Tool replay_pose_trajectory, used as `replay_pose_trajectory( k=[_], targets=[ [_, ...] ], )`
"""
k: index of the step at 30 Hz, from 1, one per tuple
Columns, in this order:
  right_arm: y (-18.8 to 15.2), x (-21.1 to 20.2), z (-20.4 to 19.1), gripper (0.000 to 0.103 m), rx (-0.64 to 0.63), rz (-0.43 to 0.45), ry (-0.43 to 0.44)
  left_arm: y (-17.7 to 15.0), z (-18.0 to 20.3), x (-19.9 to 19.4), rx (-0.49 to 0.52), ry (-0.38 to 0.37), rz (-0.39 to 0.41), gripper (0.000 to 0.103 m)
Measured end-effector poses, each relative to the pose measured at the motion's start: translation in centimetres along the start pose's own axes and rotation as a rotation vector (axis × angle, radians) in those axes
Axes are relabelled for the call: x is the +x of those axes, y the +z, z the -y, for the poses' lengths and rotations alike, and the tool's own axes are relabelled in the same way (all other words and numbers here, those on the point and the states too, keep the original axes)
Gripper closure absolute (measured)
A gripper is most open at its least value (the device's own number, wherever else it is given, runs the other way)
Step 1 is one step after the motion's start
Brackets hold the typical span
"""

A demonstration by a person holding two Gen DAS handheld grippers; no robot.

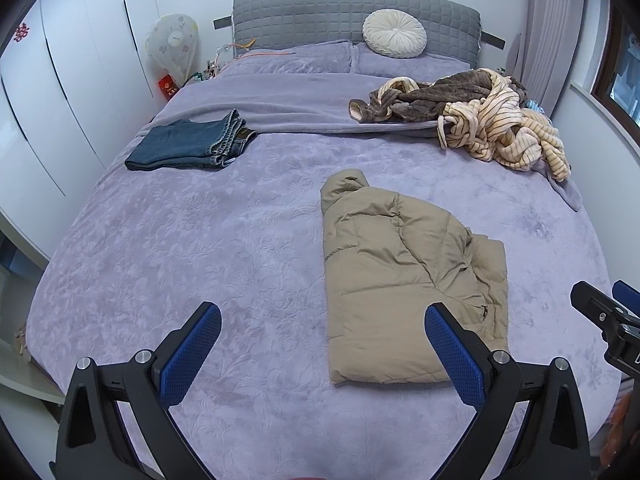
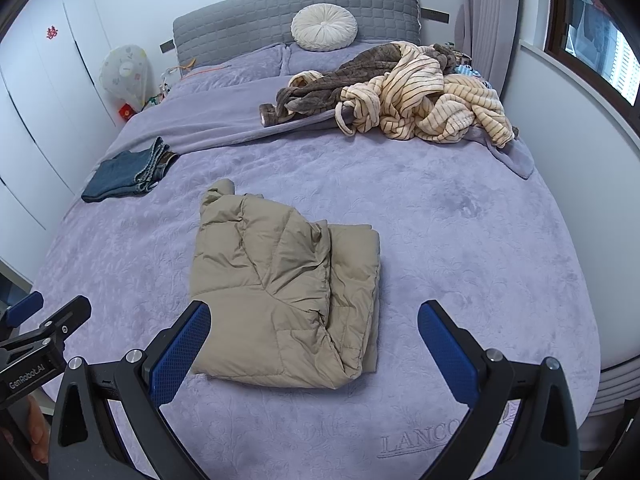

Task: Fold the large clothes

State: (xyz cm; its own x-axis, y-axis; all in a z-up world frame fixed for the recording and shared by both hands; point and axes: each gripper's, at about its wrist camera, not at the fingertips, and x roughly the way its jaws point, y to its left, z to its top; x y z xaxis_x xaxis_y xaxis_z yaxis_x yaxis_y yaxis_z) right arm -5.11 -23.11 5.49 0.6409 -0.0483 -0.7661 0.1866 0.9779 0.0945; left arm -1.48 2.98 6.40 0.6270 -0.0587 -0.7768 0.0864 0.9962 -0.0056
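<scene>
A tan puffer jacket (image 1: 404, 280) lies folded into a rough rectangle on the purple bed (image 1: 224, 248); it also shows in the right wrist view (image 2: 280, 296). My left gripper (image 1: 322, 316) is open and empty, raised above the bed just in front of the jacket's near left corner. My right gripper (image 2: 314, 314) is open and empty, hovering over the jacket's near edge. The right gripper's tip shows at the left wrist view's right edge (image 1: 600, 312). The left gripper shows at the right wrist view's left edge (image 2: 48, 328).
Folded blue jeans (image 1: 192, 146) lie at the bed's far left. A heap of striped cream and brown robes (image 1: 480, 116) lies at the far right. A round white cushion (image 1: 394, 33) leans on the grey headboard. White wardrobes (image 1: 60, 92) stand at left.
</scene>
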Motion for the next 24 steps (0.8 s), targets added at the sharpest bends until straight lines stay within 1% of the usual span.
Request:
replay_pose_trajectory(
  k=[24],
  targets=[
    [0.16, -0.03, -0.04, 0.000, -0.001, -0.001, 0.001, 0.06, -0.04, 0.14, 0.002, 0.000, -0.002, 0.001]
  ],
)
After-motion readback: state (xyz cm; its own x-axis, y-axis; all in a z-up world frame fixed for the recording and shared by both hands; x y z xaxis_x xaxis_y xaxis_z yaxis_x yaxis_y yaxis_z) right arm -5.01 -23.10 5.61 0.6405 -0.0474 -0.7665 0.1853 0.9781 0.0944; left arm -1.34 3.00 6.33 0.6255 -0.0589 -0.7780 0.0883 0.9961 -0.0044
